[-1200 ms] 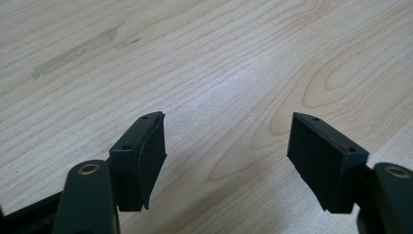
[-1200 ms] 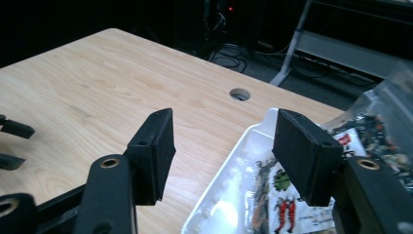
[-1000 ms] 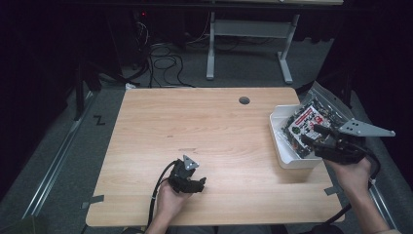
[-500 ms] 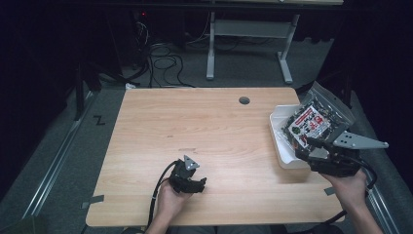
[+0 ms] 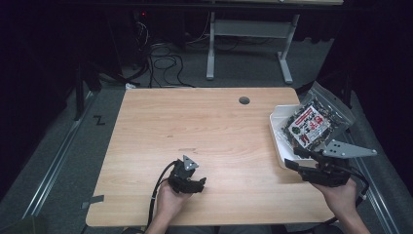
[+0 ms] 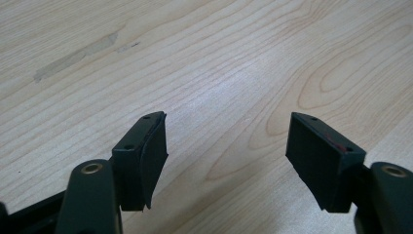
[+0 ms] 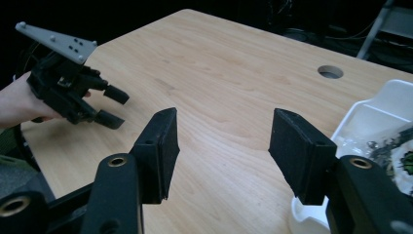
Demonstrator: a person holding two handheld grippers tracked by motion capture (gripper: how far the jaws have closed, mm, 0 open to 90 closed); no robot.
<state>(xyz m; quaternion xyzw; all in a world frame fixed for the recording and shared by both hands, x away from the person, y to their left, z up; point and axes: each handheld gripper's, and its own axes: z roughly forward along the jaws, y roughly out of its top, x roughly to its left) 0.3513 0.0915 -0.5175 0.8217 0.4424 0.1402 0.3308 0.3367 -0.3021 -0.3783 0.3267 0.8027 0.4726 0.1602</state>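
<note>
A clear bag of dark snacks with a red and white label (image 5: pixel 310 125) lies in a white tray (image 5: pixel 274 127) at the table's right edge. My right gripper (image 5: pixel 293 159) is held just in front of the tray, jaws pointing left and open. In the right gripper view my right gripper (image 7: pixel 224 117) has nothing between its pads, with the tray (image 7: pixel 384 105) and bag (image 7: pixel 400 151) at the right. My left gripper (image 5: pixel 199 184) rests near the table's front edge, open over bare wood. The left gripper view has my left gripper (image 6: pixel 226 119) standing wide apart above the tabletop.
The wooden table (image 5: pixel 204 126) has a round cable hole (image 5: pixel 244 100) near its back edge. A desk frame (image 5: pixel 243 29) and cables (image 5: pixel 160 53) stand on the floor behind. The right gripper view looks across at the left gripper (image 7: pixel 113 105) and the hand holding it.
My right gripper has drawn back from above the tray toward the front edge and now points left across the table. The left gripper has not moved.
</note>
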